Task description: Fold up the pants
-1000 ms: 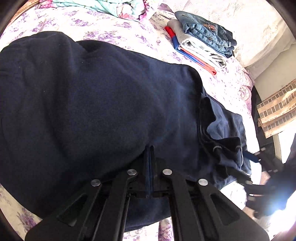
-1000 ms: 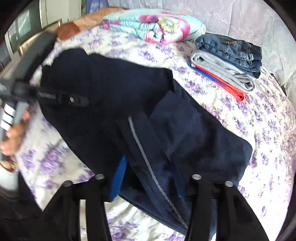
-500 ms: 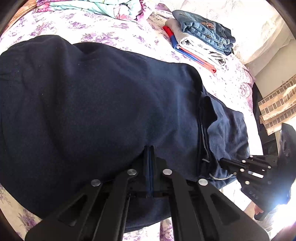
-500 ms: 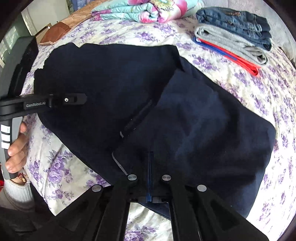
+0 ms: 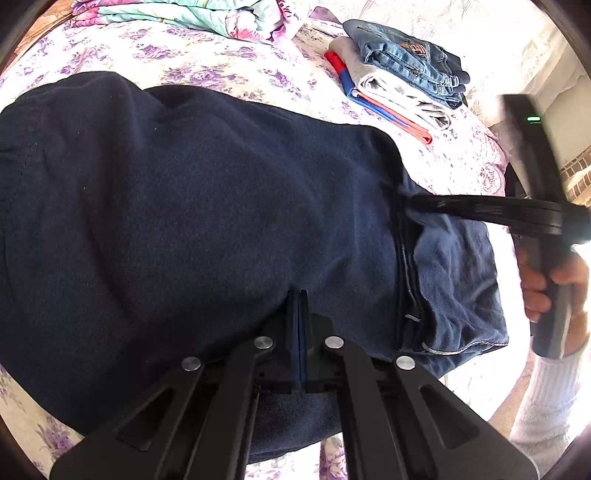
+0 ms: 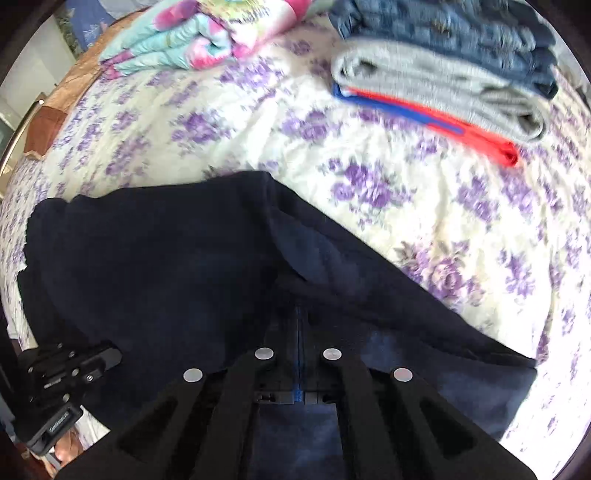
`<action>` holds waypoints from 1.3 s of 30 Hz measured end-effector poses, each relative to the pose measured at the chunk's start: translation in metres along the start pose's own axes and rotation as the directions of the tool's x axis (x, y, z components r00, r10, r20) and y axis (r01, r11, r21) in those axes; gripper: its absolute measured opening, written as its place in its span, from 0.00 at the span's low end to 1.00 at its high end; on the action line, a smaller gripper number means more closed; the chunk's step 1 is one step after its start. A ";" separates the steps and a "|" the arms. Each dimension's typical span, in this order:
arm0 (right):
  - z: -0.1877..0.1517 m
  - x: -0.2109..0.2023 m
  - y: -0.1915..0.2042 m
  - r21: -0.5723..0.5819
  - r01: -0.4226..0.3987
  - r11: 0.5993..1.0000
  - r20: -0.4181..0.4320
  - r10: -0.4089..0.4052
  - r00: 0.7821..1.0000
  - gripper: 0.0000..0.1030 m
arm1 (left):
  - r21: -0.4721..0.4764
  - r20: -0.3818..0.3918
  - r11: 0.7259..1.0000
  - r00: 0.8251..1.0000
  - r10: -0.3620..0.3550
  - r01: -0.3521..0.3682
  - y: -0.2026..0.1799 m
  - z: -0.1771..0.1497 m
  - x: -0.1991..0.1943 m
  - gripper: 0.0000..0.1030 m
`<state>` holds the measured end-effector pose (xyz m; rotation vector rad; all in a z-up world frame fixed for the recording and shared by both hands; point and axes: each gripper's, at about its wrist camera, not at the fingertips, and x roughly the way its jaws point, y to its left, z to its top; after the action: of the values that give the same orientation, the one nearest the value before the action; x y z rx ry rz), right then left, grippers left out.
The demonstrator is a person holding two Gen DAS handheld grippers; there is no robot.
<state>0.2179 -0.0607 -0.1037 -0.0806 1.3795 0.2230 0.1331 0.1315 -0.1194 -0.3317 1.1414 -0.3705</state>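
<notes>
Left wrist: both hand-held grippers (image 5: 299, 295) (image 6: 300, 314) pinch the navy pants (image 5: 184, 206); folded clothes stack (image 5: 399, 81) lies beyond

one pair of navy pants (image 5: 192, 206) spread on one floral bed (image 6: 424, 206); one stack of three folded garments (image 5: 402, 85); one folded floral quilt (image 5: 192, 14); two hand-held grippers, left hand-held gripper (image 5: 297, 306) and right hand-held gripper (image 6: 300, 332).

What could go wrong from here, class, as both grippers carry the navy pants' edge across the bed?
1. The left gripper and right gripper pinch only a thin edge of the navy pants; it may slip out.
2. The folded layer may land crooked or bunched.
3. The swing could nudge the folded clothes stack.
</notes>
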 end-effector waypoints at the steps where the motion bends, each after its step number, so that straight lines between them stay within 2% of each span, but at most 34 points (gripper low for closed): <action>1: 0.002 0.003 -0.003 0.007 -0.013 1.000 0.021 0.013 1.000 0.00 | 0.000 0.000 1.000 1.000 0.002 -0.002 0.000 0.000 0.000 0.01; 4: -0.002 -0.011 -0.006 0.039 -0.036 0.999 0.031 0.034 0.999 0.00 | 0.004 -0.006 1.000 1.000 0.007 -0.007 -0.001 0.001 0.000 0.01; 6: -0.015 -0.029 -0.002 0.035 -0.060 0.998 0.059 0.058 0.997 0.04 | 0.008 -0.002 1.000 1.000 0.008 -0.008 -0.001 0.001 -0.001 0.01; 10: -0.072 -0.076 0.011 -0.033 -0.115 0.993 0.161 0.119 0.980 0.04 | 0.047 0.038 0.999 0.999 0.010 -0.012 -0.007 -0.009 -0.014 0.01; 12: -0.102 -0.081 0.013 -0.044 -0.126 0.991 0.191 0.132 0.973 0.06 | 0.062 0.063 0.998 0.998 -0.015 0.011 -0.010 -0.017 -0.029 0.08; 13: -0.122 -0.084 0.017 -0.045 -0.123 0.991 0.208 0.130 0.969 0.09 | 0.069 0.083 0.997 0.996 -0.034 0.028 -0.010 -0.022 -0.039 0.14; 14: -0.136 -0.084 0.018 -0.041 -0.116 0.992 0.228 0.122 0.966 0.22 | 0.073 0.108 0.996 0.993 -0.053 0.045 -0.010 -0.027 -0.052 0.38; 15: -0.146 -0.079 0.020 -0.028 -0.104 0.994 0.253 0.108 0.961 0.37 | 0.069 0.141 0.996 0.988 -0.066 0.057 -0.008 -0.032 -0.065 0.70; 16: -0.157 -0.073 0.022 -0.012 -0.084 0.996 0.283 0.084 0.955 0.41 | 0.053 0.188 0.996 0.979 -0.076 0.067 -0.005 -0.036 -0.080 0.81; 17: -0.165 -0.066 0.022 -0.003 -0.055 0.998 0.296 0.053 0.954 0.42 | 0.028 0.245 0.997 0.966 -0.079 0.074 0.002 -0.041 -0.098 0.87; 19: -0.174 -0.043 0.019 0.032 -0.033 0.999 0.302 0.022 0.953 0.42 | -0.013 0.304 0.997 0.950 -0.071 0.078 0.016 -0.047 -0.127 0.87; 21: -0.176 -0.039 0.015 0.075 -0.077 0.994 0.348 0.046 0.936 0.42 | -0.088 0.334 0.995 0.942 -0.020 0.052 0.035 -0.050 -0.149 0.87; 23: -0.176 -0.043 0.011 0.088 -0.109 0.990 0.374 0.068 0.925 0.42 | -0.176 0.338 0.984 0.940 0.043 0.019 0.059 -0.052 -0.162 0.87; 25: -0.181 -0.054 0.009 0.082 -0.148 0.986 0.410 0.102 0.906 0.42 | -0.267 0.310 0.963 0.949 0.061 0.025 0.086 -0.052 -0.160 0.87; 28: -0.196 -0.074 0.011 0.055 -0.153 0.987 0.469 0.110 0.876 0.42 | -0.383 0.257 0.917 0.966 -0.010 0.111 0.126 -0.054 -0.136 0.87; 30: -0.207 -0.085 0.013 0.027 -0.147 0.989 0.498 0.114 0.860 0.42 | -0.430 0.233 0.887 0.970 -0.072 0.169 0.142 -0.051 -0.113 0.87; 31: -0.212 -0.089 0.013 0.015 -0.146 0.989 0.506 0.118 0.854 0.42 | -0.436 0.224 0.881 0.970 -0.092 0.185 0.145 -0.047 -0.103 0.87; 32: -0.216 -0.092 0.013 0.009 -0.147 0.989 0.511 0.121 0.851 0.42 | -0.436 0.216 0.881 0.972 -0.095 0.183 0.145 -0.042 -0.095 0.87; 35: -0.230 -0.095 0.006 0.023 -0.163 0.986 0.517 0.128 0.846 0.44 | -0.384 0.198 0.911 0.977 -0.081 0.153 0.131 -0.021 -0.077 0.87; 38: -0.237 -0.089 0.001 0.043 -0.172 0.984 0.489 0.130 0.863 0.44 | -0.370 0.162 0.922 0.985 -0.054 0.111 0.122 -0.001 -0.060 0.87; 39: -0.238 -0.086 0.001 0.048 -0.170 0.984 0.478 0.127 0.869 0.44 | -0.353 0.161 0.930 0.986 -0.048 0.103 0.116 0.001 -0.060 0.74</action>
<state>-0.0260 -0.1136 -0.0650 0.1495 0.9018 0.2882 0.1259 0.2617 -0.1211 -0.7176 1.0475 -0.1970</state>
